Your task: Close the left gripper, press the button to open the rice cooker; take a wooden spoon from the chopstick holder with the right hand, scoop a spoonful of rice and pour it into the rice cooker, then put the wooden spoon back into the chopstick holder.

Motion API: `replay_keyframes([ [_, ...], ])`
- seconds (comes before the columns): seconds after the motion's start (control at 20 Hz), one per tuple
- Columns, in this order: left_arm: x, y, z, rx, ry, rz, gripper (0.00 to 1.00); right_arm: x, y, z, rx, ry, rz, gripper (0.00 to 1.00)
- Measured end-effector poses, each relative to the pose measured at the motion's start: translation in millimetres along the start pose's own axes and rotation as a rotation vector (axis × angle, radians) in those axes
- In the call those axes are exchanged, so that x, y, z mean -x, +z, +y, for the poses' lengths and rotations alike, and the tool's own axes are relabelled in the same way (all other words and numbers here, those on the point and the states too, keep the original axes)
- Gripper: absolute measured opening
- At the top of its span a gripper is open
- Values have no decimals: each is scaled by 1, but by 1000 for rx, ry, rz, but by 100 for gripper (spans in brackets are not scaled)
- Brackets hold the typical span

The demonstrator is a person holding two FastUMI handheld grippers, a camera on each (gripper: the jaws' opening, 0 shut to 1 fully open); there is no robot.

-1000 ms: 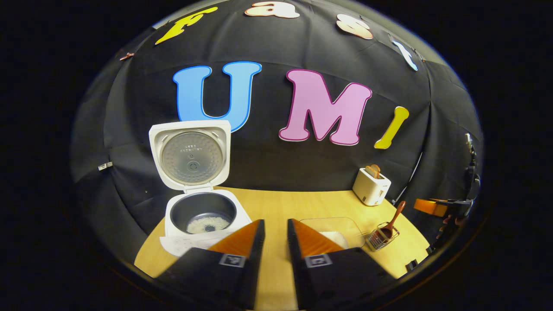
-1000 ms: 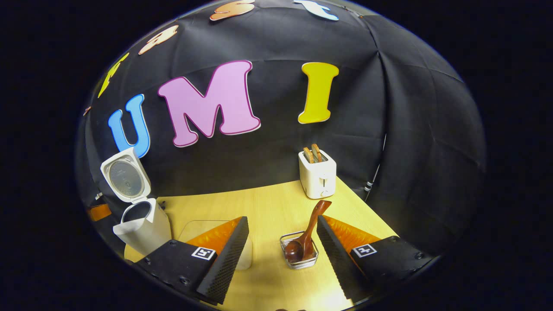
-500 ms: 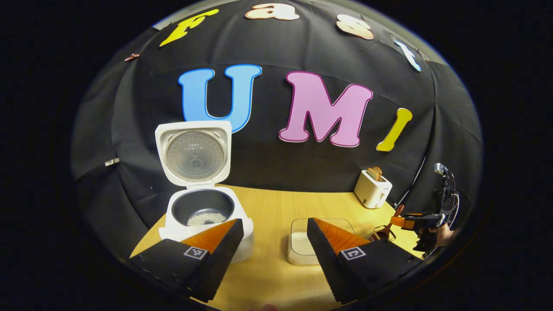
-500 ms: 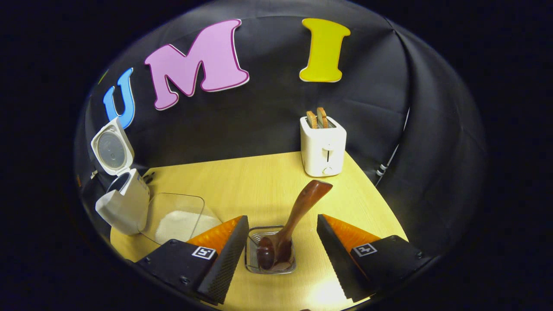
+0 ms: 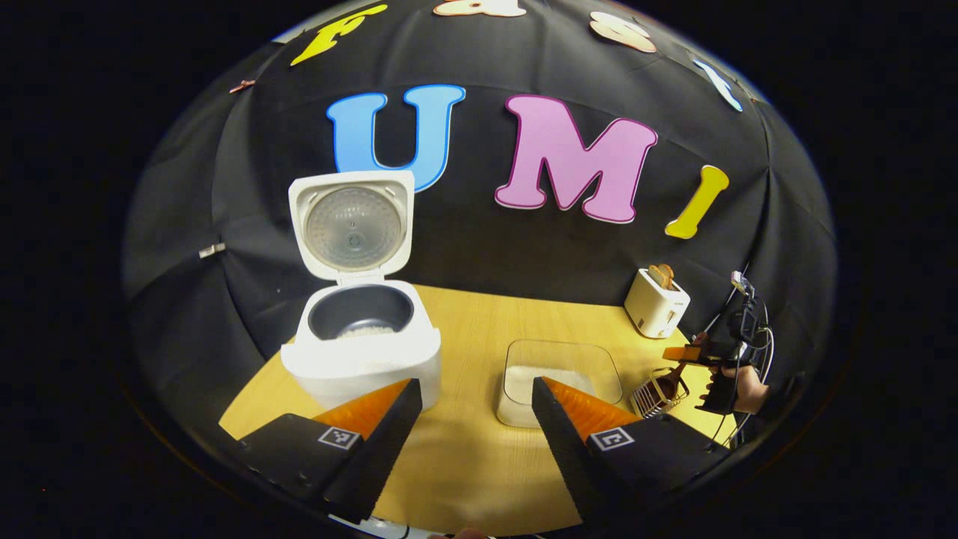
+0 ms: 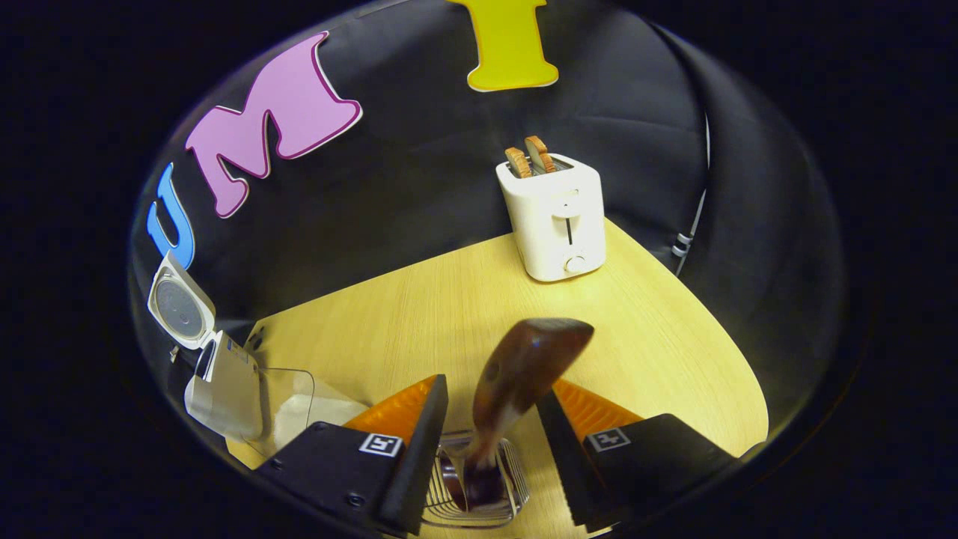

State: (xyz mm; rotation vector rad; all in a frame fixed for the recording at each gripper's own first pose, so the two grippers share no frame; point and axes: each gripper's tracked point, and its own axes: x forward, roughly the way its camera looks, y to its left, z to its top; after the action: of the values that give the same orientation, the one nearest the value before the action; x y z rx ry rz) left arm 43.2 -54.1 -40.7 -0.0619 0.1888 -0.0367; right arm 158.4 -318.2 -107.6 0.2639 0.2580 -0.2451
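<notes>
The white rice cooker (image 5: 359,352) stands open at the left, lid (image 5: 352,224) upright, with some rice in its dark pot. My left gripper (image 5: 475,404) hangs open over the table in front of it, holding nothing. A wooden spoon (image 6: 524,367) stands bowl-down in the wire chopstick holder (image 6: 479,486). My right gripper (image 6: 492,404) is open around the spoon's handle, one finger on each side with a small gap. A glass container of rice (image 5: 561,378) sits between the cooker and the chopstick holder (image 5: 658,389). In the left gripper view the right gripper (image 5: 707,367) is above that holder.
A white toaster (image 6: 557,217) with two slices of toast stands at the back right of the wooden table (image 6: 449,314). A hand (image 5: 748,389) holds the right gripper at the table's right edge. The black cloth wall rises close behind the cooker and the toaster.
My left gripper opened wide and drew back from the cooker. My right gripper moved down over the chopstick holder, and its fingers narrowed around the spoon's handle.
</notes>
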Motion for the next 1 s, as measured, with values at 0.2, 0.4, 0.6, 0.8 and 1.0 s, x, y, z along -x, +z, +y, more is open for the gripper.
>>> replay_keyframes([
  [0.2, 4, -14, -4, 10, -2, 38, 96, -9, -6, 3, -16, 7, 29, 17],
  [0.4, 5, -11, -5, -16, 6, 23, 96, -7, -1, 9, -17, 32, 33, 19],
  [0.6, 3, -19, -9, 31, -33, 35, 96, 18, 18, 17, 29, 36, -30, 17],
  [0.8, -5, -9, -6, 23, -71, 22, 96, 49, 55, 22, 38, -1, -133, 17],
  [1.0, -2, 3, 6, 39, -107, -16, 95, 86, 101, 45, 26, -7, -246, 17],
])
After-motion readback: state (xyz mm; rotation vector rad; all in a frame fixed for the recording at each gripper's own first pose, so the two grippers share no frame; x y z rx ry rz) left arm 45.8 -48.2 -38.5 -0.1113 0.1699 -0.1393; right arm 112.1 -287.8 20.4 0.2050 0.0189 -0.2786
